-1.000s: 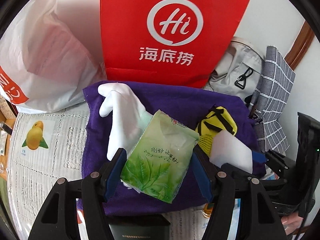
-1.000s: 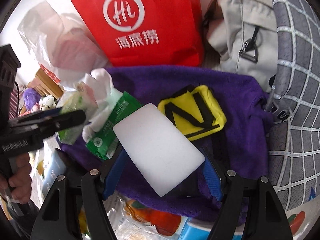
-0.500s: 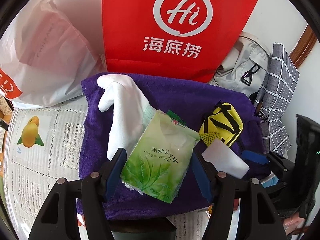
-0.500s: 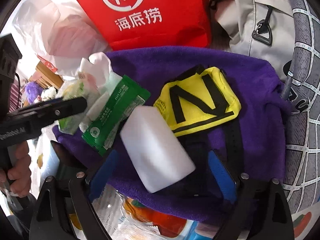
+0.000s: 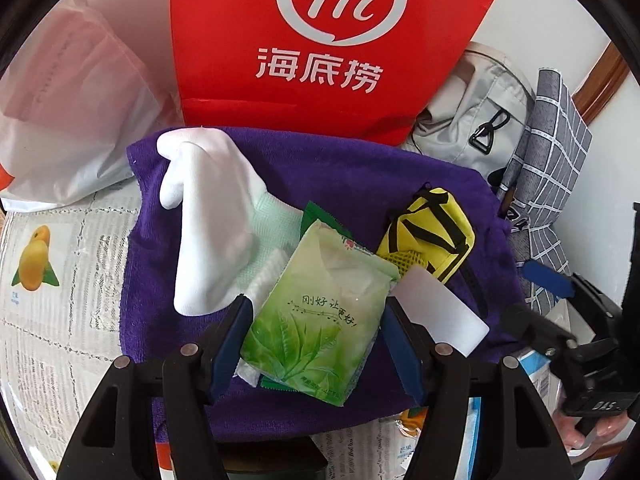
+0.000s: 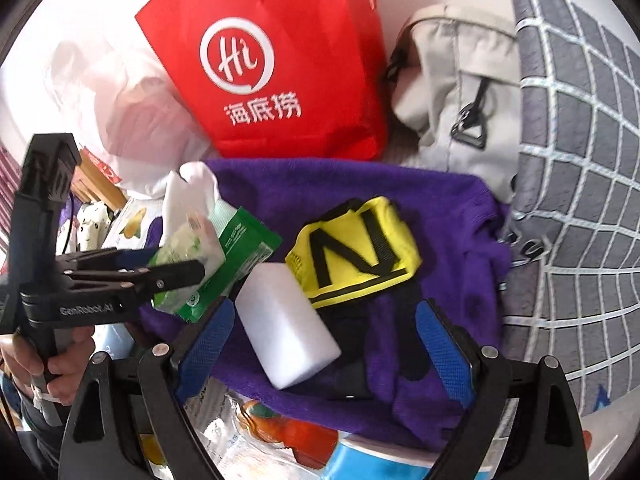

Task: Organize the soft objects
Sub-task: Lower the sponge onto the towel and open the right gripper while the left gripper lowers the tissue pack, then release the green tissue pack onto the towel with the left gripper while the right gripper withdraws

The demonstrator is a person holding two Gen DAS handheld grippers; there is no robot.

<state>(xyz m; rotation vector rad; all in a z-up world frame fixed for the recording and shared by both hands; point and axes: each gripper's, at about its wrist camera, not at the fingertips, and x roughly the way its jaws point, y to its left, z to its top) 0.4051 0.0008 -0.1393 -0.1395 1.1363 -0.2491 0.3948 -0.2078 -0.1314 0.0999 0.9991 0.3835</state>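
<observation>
The left gripper pinches a green tissue pack between its blue pads, holding it over the near part of a purple towel spread on the desk. Under the pack lies a darker green wipes packet, and beside that a white glove stretches toward the towel's far left corner, fingers pointing away.

The right gripper stands spread wide with nothing pressed between its pads. A white sponge lies on the towel near its left pad, apart from both pads, close to the towel's near edge. Just beyond the sponge, touching its far end, sits a yellow pouch with black straps, toward the towel's right side.

Behind the towel's far edge a red bag stands upright, a white plastic bag to its left and a grey backpack to its right. A grey checked cloth rises at the far right. A hand grips the left gripper's handle.
</observation>
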